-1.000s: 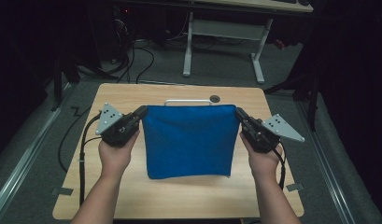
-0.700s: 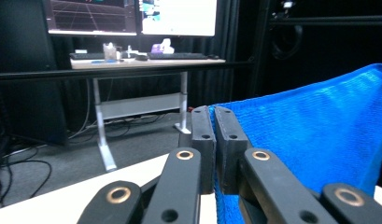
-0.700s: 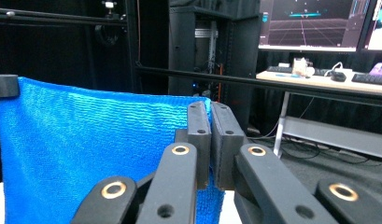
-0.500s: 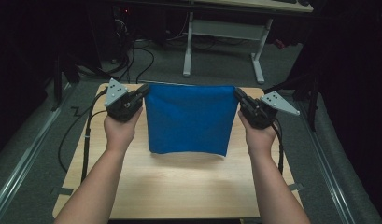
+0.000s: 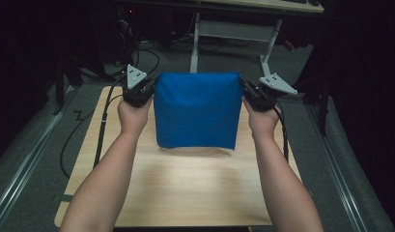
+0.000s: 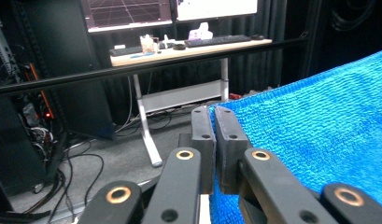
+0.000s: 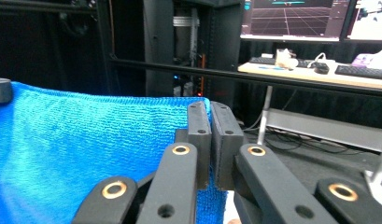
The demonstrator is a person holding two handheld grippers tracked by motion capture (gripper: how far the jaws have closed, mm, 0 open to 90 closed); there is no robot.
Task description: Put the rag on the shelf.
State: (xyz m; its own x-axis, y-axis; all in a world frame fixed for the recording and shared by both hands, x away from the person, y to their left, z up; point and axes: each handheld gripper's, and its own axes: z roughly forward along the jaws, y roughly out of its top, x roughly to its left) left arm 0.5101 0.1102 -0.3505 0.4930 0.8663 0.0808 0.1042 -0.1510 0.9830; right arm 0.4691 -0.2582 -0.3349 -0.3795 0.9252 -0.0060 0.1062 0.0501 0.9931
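A blue cloth (image 5: 197, 110) hangs folded over, stretched between both grippers above the far half of the wooden table (image 5: 185, 188). My left gripper (image 5: 152, 87) is shut on the cloth's top left corner, and my right gripper (image 5: 242, 87) is shut on its top right corner. In the left gripper view the black jaws pinch the blue cloth (image 6: 319, 135) at its edge, the left gripper (image 6: 215, 116) shut tight. The right gripper view has the blue cloth (image 7: 86, 154) spreading left from the right gripper (image 7: 210, 112). The cloth's lower edge hangs close over the tabletop.
Cables trail from both grippers off the table's sides. Beyond the table stands a white-legged desk (image 5: 233, 34) with keyboards and monitors (image 6: 170, 9). A dark rack (image 7: 188, 46) and floor cables (image 5: 142, 58) lie at the back left. Grey carpet surrounds the table.
Both hands have carried the cloth away from the person and slightly up. The cloth, which lay spread on the table a second ago, now hangs between the grippers.
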